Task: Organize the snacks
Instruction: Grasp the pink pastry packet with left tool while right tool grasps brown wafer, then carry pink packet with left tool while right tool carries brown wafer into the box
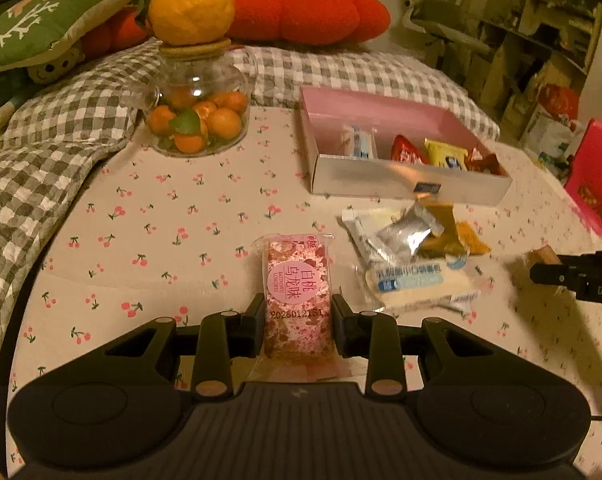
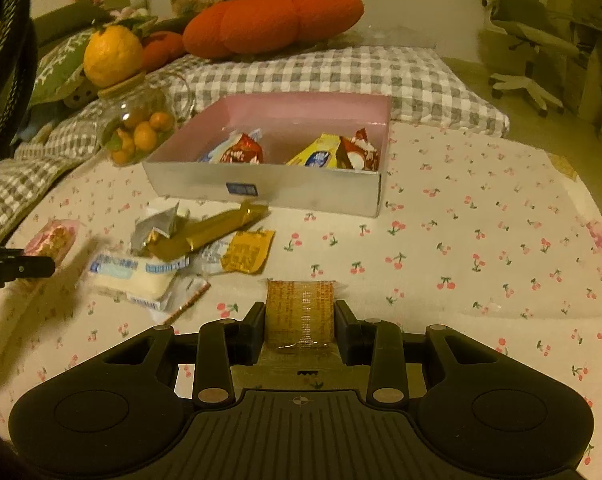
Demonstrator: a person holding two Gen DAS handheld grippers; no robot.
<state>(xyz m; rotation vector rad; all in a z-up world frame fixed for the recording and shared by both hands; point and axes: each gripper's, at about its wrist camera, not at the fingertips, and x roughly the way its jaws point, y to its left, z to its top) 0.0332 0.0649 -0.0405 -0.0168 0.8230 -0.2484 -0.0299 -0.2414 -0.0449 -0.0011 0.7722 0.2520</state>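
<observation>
My left gripper (image 1: pixel 297 310) is shut on a pink snack packet (image 1: pixel 297 280) with a round pink label, held above the cherry-print tablecloth. My right gripper (image 2: pixel 300 314) is shut on an orange-brown snack packet (image 2: pixel 300 312). A pink-lined box (image 1: pixel 405 180) stands ahead and holds several wrapped snacks; it also shows in the right wrist view (image 2: pixel 261 184). A pile of loose snacks (image 1: pixel 413 252) lies in front of the box, with a white packet, a silver one and gold ones (image 2: pixel 205 236). The right gripper shows at the right edge of the left wrist view (image 1: pixel 541 270).
A glass jar of small oranges (image 1: pixel 197 120) with a large orange on its lid stands at the back left. Checked bedding (image 1: pixel 41 148) and orange cushions (image 1: pixel 309 12) lie behind. A red-pink box (image 1: pixel 597 184) sits at the far right.
</observation>
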